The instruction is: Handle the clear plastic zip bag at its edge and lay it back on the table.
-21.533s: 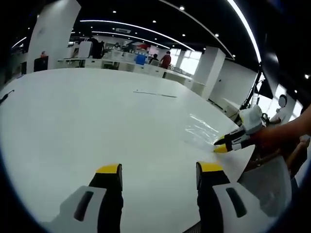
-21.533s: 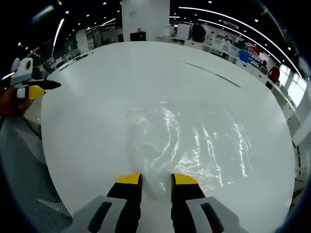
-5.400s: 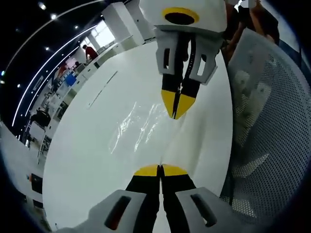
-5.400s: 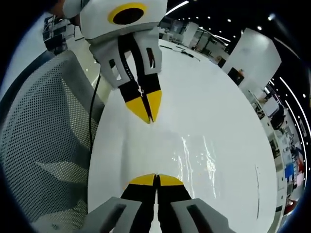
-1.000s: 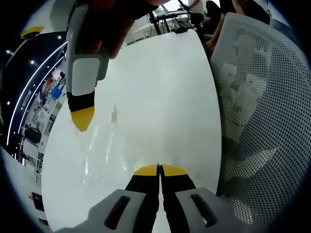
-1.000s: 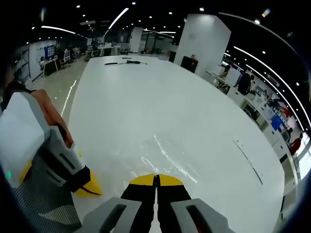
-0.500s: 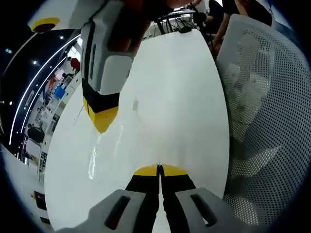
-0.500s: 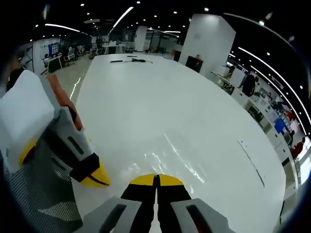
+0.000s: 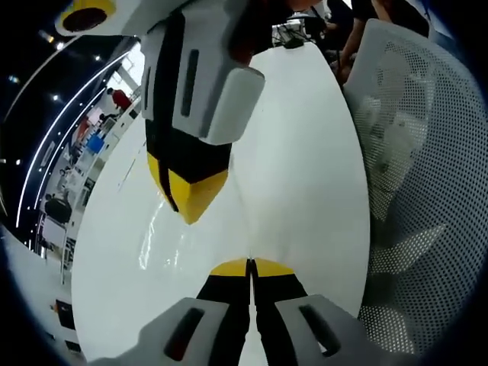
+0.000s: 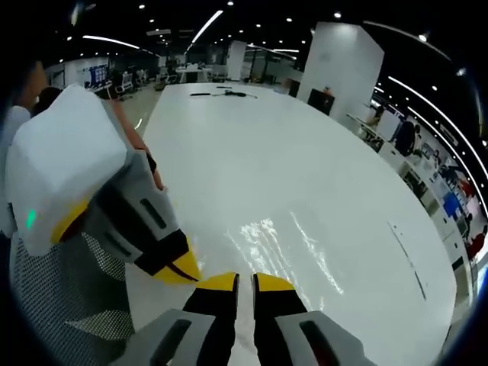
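The zip bag [image 10: 293,244], at lower centre, is being laid down on the table [image 10: 252,145]. The left gripper [image 9: 250,267] is closed on its edge; the right gripper [image 10: 245,281] is slightly parted, apparently releasing. Letting go remains.

Open-plan office: dark ceiling with strip lights [image 10: 212,20], white pillar [image 10: 341,61], mesh chair [image 9: 415,191].

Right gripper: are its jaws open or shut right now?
Open. In the right gripper view, a narrow gap of white table shows between the right gripper's yellow tips, at the near edge of the clear bag.
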The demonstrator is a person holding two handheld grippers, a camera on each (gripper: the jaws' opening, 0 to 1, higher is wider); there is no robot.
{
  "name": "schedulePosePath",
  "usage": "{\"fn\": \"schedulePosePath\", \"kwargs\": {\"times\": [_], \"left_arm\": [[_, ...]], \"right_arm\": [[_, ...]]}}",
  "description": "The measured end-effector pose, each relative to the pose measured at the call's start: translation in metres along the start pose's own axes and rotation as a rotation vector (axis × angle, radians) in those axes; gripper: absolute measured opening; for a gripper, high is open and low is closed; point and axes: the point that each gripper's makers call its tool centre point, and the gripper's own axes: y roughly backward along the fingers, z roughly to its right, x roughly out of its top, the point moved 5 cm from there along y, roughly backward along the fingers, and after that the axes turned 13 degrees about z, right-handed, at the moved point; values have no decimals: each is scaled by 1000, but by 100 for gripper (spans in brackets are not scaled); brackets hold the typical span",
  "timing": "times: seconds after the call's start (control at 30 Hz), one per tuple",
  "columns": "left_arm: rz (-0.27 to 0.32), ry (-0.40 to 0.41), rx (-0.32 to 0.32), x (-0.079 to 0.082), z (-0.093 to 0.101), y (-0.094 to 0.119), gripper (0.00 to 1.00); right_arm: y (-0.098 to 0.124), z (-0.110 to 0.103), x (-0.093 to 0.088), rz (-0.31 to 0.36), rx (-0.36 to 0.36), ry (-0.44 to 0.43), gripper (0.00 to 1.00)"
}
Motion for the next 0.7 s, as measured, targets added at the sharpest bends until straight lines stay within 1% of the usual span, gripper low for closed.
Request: {"fn": "schedulePosePath", "kwargs": {"times": [0.27, 0.4, 0.7], "left_arm": [[-2, -7, 0, 1, -5, 0, 0], [-6, -14, -3, -1, -7, -2, 0], [-15, -21, -2, -6, -12, -10, 0]], "right_arm": [[2, -7, -10, -14, 13, -19, 4], [3, -13, -16, -25, 27, -24, 4], [16, -21, -22, -13, -7, -65, 4]]}}
